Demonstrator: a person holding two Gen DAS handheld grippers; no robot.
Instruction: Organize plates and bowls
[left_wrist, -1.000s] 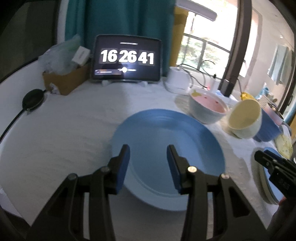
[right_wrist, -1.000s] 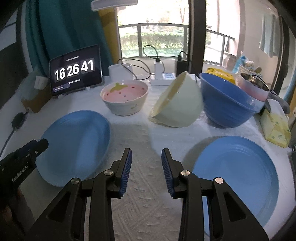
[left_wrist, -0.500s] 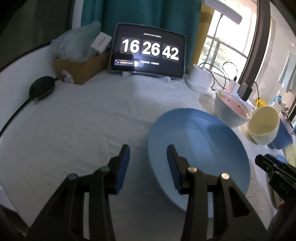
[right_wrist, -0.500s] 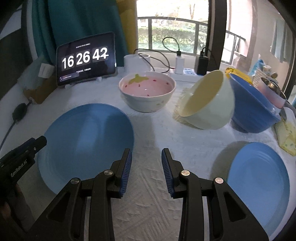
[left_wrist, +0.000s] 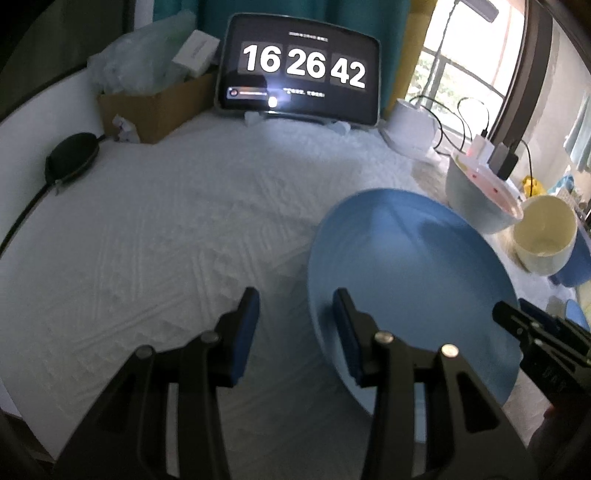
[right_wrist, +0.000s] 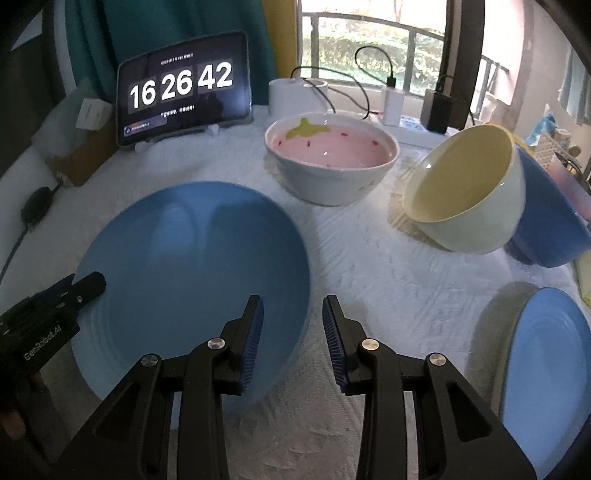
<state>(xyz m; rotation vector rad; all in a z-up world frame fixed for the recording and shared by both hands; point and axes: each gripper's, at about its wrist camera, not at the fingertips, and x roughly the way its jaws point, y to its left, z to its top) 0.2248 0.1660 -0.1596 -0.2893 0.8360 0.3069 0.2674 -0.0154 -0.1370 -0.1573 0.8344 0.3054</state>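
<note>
A blue plate (left_wrist: 413, 273) lies flat on the white cloth; it also shows in the right wrist view (right_wrist: 192, 266). My left gripper (left_wrist: 295, 314) is open, astride the plate's left rim, one finger over the plate, one over the cloth. My right gripper (right_wrist: 293, 325) is open, astride the same plate's right rim. A second blue plate (right_wrist: 546, 369) lies at the right. A pink-lined strawberry bowl (right_wrist: 332, 162) stands upright. A cream bowl (right_wrist: 465, 192) leans tilted against a blue bowl (right_wrist: 550, 221).
A tablet clock (right_wrist: 184, 99) stands at the back. A cardboard box (left_wrist: 155, 103) with bags sits back left. A black puck with a cable (left_wrist: 72, 155) lies at the left. A white holder, chargers and cables (right_wrist: 391, 99) line the window sill.
Both grippers moved left relative to the table. The left blue plate now sits to the right in the left wrist view and larger, nearer, under the right gripper. Both grippers stay open.
</note>
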